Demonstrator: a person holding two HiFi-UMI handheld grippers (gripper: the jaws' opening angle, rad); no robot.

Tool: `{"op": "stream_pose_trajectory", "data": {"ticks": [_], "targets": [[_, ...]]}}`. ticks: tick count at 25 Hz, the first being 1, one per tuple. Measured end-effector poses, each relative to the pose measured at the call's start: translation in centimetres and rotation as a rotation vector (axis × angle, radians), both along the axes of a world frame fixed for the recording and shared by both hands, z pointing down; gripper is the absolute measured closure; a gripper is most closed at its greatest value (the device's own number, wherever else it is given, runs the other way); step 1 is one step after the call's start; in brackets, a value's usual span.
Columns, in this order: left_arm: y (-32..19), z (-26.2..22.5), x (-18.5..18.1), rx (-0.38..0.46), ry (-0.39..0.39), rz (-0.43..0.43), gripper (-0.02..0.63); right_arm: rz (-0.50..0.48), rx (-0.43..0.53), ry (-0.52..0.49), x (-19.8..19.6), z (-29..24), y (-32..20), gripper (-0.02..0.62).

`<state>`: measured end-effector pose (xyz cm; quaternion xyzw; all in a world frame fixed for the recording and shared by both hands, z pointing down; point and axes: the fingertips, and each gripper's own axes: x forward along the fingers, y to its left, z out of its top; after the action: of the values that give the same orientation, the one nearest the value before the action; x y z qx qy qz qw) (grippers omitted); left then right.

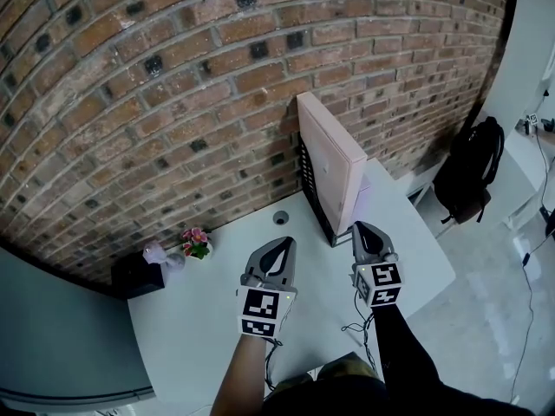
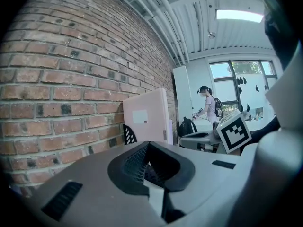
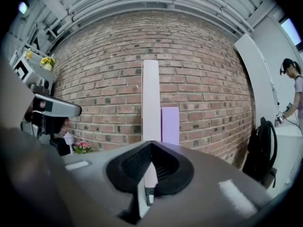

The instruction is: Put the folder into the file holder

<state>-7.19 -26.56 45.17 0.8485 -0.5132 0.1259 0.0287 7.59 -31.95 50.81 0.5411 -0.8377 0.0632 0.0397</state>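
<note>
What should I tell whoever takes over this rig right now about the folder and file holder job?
Left gripper: shut, empty, above the white table.
Right gripper: shut, nothing held, close to the pink folder's near lower corner.
Pink folder: upright in the black file holder by the brick wall, with a lavender folder beside it.
Done: the folder looks seated in the holder.
Left: probably nothing; just check that it stands steady.
</note>
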Motion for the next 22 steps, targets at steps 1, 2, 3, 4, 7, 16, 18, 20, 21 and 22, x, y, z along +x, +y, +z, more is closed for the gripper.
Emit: {"op": "stream_pose_trajectory", "data": {"ticks": [1, 2, 3, 4, 7, 16, 18, 20, 21, 22], "targets": [[0.0, 0.3, -0.1, -0.006, -0.001, -0.002, 0.598, -0.012, -0.009, 0.002, -0.3, 0.3, 0.1, 0.595], [0.0, 0.4, -0.1, -0.01, 0.003, -0.005, 0.598, -0.024, -0.011, 0.003, -0.6, 0.6, 0.1, 0.595], [0.0, 0.4, 0.0, -0.012, 0.007, -0.007, 0.598, -0.033, -0.009, 0.006, -0.9, 0.7, 0.2, 0.595], [-0.1, 0.5, 0.0, -0.012, 0.009, -0.008, 0.598, -0.041, -0.009, 0.01, -1.1, 1.0, 0.2, 0.595], [-0.2, 1.0, 0.1, -0.02, 0.006, -0.011, 0.597, -0.059, -0.027, 0.018, -1.6, 2.1, 0.0, 0.595], [-0.8, 2.1, -0.4, -0.046, 0.014, -0.024, 0.598, -0.072, -0.096, 0.039, -2.6, 5.0, -2.2, 0.595], [-1.1, 2.3, -0.6, -0.048, 0.014, -0.031, 0.598, -0.071, -0.103, 0.04, -2.6, 5.2, -2.8, 0.595], [-1.4, 2.4, -0.9, -0.048, 0.013, -0.039, 0.598, -0.076, -0.099, 0.038, -2.6, 5.2, -3.1, 0.595], [-1.5, 2.5, -1.0, -0.05, 0.013, -0.042, 0.598, -0.076, -0.088, 0.031, -2.7, 5.0, -3.2, 0.595], [-1.7, 2.6, -1.0, -0.053, 0.014, -0.043, 0.598, -0.076, -0.078, 0.026, -2.7, 4.9, -3.2, 0.595]]}}
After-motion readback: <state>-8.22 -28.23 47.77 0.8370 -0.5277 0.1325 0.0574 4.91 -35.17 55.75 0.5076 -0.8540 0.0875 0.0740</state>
